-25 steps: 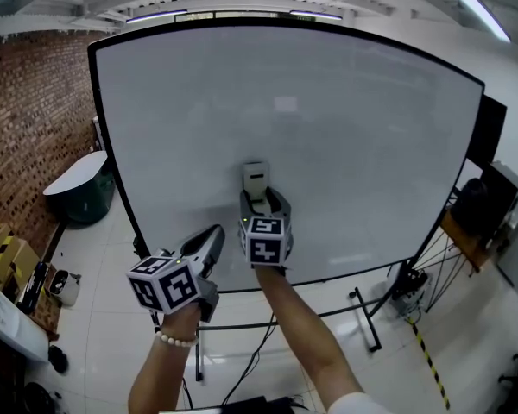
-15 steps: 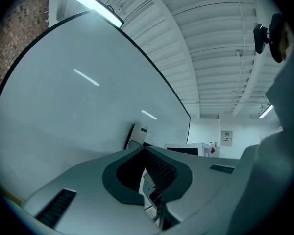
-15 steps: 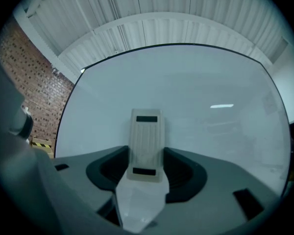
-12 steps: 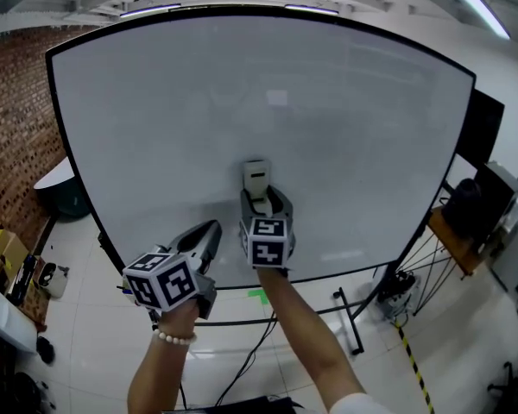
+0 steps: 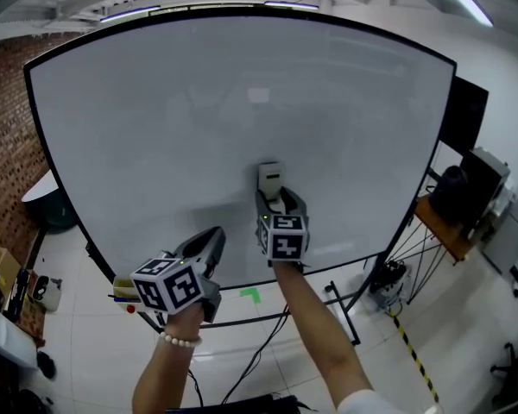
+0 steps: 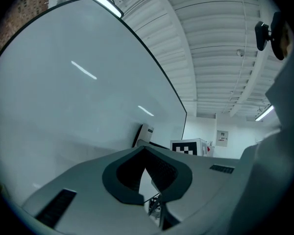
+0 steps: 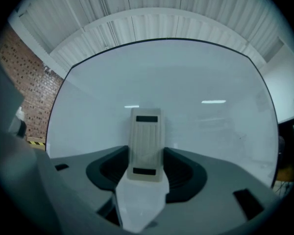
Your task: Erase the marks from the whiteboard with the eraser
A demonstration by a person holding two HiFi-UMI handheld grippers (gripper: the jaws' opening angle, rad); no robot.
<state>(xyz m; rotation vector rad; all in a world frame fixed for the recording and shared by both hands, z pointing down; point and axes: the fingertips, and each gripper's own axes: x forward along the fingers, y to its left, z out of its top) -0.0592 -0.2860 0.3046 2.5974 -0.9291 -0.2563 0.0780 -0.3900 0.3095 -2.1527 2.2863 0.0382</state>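
Right gripper view shows the right hand-held gripper [image 7: 146, 164] clamped on the eraser [image 7: 146, 148]. Its two dark, curved jaw pads press the sides of a cream plastic block, rectangular with rounded corners. The block's back is finely ribbed and carries a dark slot at the top and another at the bottom. The eraser stands upright at frame centre, its far face toward the whiteboard [image 7: 196, 87].

In the head view the same right hand-held gripper [image 5: 279, 207] sits just below frame centre. Its marker cube faces the camera, and the eraser [image 5: 270, 179] pokes up beyond the jaws, flat against the lower middle of the whiteboard [image 5: 242, 93]. The right forearm is bare and stretched nearly straight, running up from the bottom edge to the grey plastic body.

The left hand-held gripper [image 5: 211, 238] hangs lower and to the left, off the board, tilted toward the upper right. A bead bracelet [image 5: 178, 341] circles the wrist behind it. In the left gripper view this left hand-held gripper [image 6: 145, 150] has its dark pads meeting at the tips with nothing between them. The eraser [image 6: 145, 132] appears beyond them, against the whiteboard [image 6: 63, 102].

The board is a large smooth panel, pale grey and glossy, edged in a thin black frame and reflecting ceiling light strips. A brick wall [image 5: 0, 119] fills the left edge of the head view. A green tape mark [image 5: 252, 295] lies on the white tiled floor [image 5: 86, 352] below the board.
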